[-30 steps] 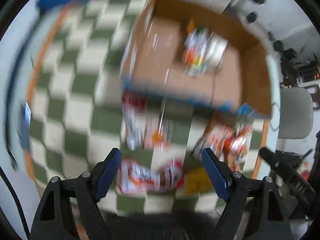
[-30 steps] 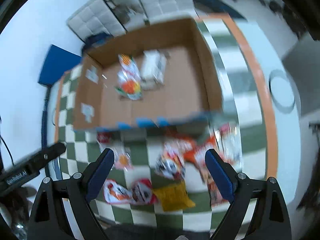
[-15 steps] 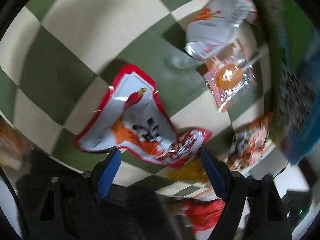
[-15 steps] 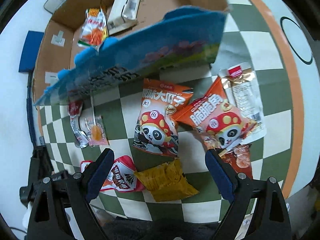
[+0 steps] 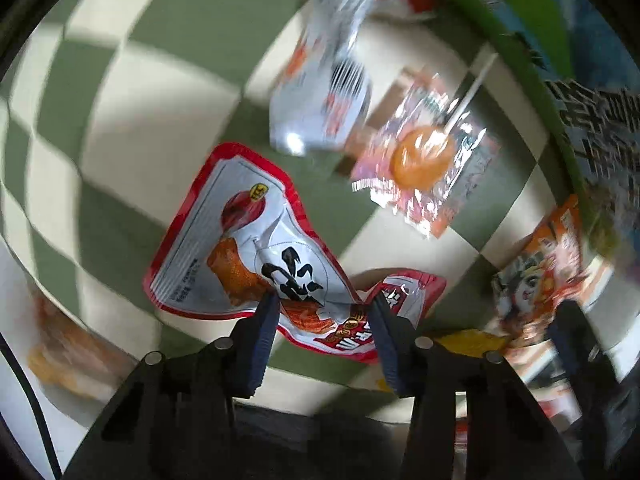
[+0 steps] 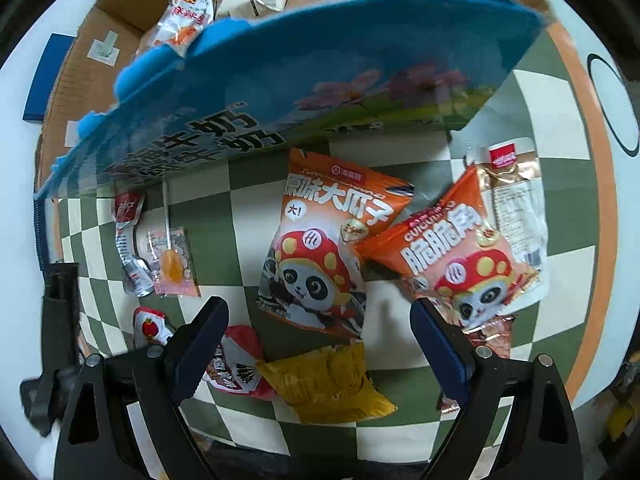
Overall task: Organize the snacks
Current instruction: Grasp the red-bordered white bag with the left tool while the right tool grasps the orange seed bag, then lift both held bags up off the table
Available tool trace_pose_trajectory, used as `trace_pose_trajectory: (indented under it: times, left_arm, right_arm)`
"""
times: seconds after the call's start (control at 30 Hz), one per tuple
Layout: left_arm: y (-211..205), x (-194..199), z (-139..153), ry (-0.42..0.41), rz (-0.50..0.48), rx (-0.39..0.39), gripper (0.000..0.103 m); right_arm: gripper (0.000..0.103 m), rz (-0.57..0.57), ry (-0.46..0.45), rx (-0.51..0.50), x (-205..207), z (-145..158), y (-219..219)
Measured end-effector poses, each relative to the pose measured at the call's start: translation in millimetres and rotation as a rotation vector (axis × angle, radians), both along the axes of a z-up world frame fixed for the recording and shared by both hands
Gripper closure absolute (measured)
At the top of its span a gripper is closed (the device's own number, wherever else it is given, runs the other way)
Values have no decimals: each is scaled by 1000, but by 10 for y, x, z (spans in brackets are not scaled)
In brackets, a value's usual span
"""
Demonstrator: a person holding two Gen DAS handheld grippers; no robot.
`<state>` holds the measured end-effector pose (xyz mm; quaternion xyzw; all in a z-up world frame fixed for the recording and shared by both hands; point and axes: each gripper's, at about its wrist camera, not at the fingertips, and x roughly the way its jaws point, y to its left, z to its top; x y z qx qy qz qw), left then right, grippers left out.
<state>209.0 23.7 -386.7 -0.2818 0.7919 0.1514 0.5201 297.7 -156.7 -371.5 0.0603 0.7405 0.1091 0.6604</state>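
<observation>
- Since half a second ago, the left gripper (image 5: 322, 322) has narrowed its fingers around the red-and-white snack packet (image 5: 256, 248), low centre of its view; contact looks made, full clamp uncertain.
- That suggests pickup toward the cardboard box (image 6: 304, 60), upper frame.
- The right gripper (image 6: 318, 338) stays spread wide, empty, above the panda bag (image 6: 320, 252).

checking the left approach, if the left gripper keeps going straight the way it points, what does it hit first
Most likely the red-and-white snack pouch: the left gripper has its fingers either side of the pouch's pinched middle, partly closed. Whether they already touch it is hard to tell through the blur. The lollipop lies further on.
</observation>
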Motion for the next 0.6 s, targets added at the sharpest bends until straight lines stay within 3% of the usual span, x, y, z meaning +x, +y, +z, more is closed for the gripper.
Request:
trace_pose_trajectory:
  times: [0.1, 0.23, 0.37, 0.43, 0.6]
  left_arm:
    - [-50, 65, 35, 1, -120, 43, 60]
    - [49, 22, 31, 2, -111, 54, 60]
    - [240, -99, -47, 14, 72, -29, 56]
    - [317, -204, -93, 9, 216, -83, 52]
    - [369, -359, -94, -27, 417, -126, 50]
  right_arm:
    - [9, -21, 11, 6, 54, -118, 58]
    - [12, -69, 40, -6, 98, -320, 131]
    - [33, -59, 15, -56, 73, -379, 192]
    - [36, -23, 14, -70, 34, -378, 229]
    - [36, 10, 71, -47, -73, -405, 172]
